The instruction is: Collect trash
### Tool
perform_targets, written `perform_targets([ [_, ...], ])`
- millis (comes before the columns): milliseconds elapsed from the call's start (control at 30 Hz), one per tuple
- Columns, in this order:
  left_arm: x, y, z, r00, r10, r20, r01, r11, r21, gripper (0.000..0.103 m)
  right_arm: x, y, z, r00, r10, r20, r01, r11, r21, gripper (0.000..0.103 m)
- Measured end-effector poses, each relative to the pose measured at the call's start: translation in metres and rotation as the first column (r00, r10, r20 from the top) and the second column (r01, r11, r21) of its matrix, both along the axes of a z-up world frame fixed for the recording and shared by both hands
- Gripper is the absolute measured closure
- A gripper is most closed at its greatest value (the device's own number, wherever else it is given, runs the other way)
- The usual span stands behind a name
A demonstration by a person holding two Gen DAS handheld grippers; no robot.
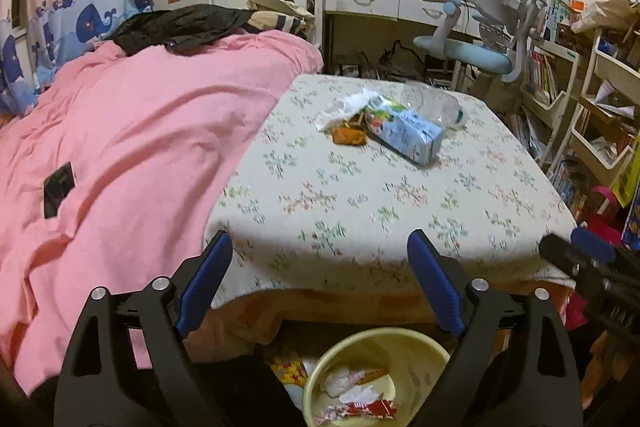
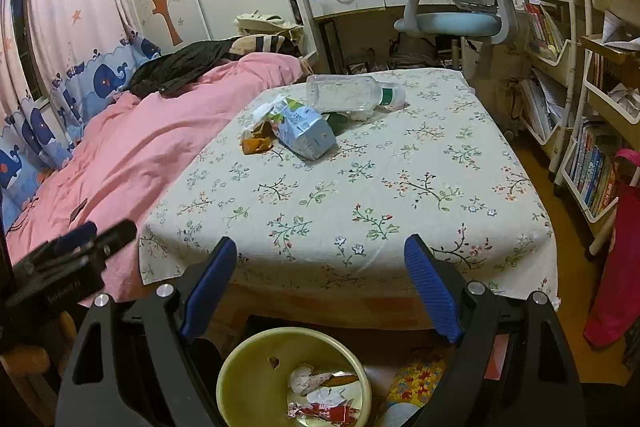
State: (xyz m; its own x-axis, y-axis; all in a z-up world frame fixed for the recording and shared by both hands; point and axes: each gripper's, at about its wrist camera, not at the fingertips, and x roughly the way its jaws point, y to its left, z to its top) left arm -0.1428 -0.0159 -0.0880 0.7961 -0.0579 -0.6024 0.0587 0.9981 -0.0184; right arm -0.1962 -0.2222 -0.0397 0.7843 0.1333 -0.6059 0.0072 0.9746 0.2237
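A pile of trash lies at the far side of the flowered table (image 1: 360,195) (image 2: 360,187): a light blue carton (image 1: 412,133) (image 2: 304,131), a clear plastic bottle (image 1: 434,103) (image 2: 352,91) on its side, an orange wrapper (image 1: 350,136) (image 2: 256,143) and white crumpled paper (image 1: 348,103). Below the table's near edge stands a yellow basin (image 1: 404,343) (image 2: 256,359) with several wrappers in it. My left gripper (image 1: 320,247) is open and empty above the basin. My right gripper (image 2: 320,251) is also open and empty, short of the table edge.
A bed with a pink quilt (image 1: 140,155) (image 2: 132,151) runs along the table's left side. A blue-grey desk chair (image 1: 480,39) (image 2: 452,15) and a desk stand behind the table. Bookshelves (image 2: 580,131) line the right. A red bag (image 2: 616,259) hangs at the right.
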Motion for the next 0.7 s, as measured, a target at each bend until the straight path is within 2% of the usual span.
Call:
perform_targets([
  [233, 0.023, 0.007, 0.017, 1.000, -0.005, 0.021, 0.005, 1.000, -0.006, 0.014, 0.005, 0.002, 0.002, 1.000, 0.005, -0.003, -0.005, 1.000, 0.009, 0.021],
  [367, 0.045, 0.013, 0.030, 0.999, 0.002, 0.050, -0.003, 1.000, 0.010, 0.012, 0.013, 0.004, 0.006, 1.000, 0.012, 0.003, -0.012, 1.000, 0.002, 0.021],
  [467, 0.064, 0.020, 0.035, 0.998, 0.023, 0.052, -0.023, 1.000, -0.004, 0.012, 0.024, 0.006, 0.009, 1.000, 0.019, -0.001, -0.019, 1.000, -0.007, 0.020],
  [700, 0.104, 0.033, 0.029, 0.998, 0.059, 0.008, -0.059, 0.997, -0.056, 0.012, 0.078, 0.015, 0.018, 0.998, 0.062, -0.027, -0.064, 0.995, -0.078, 0.019],
])
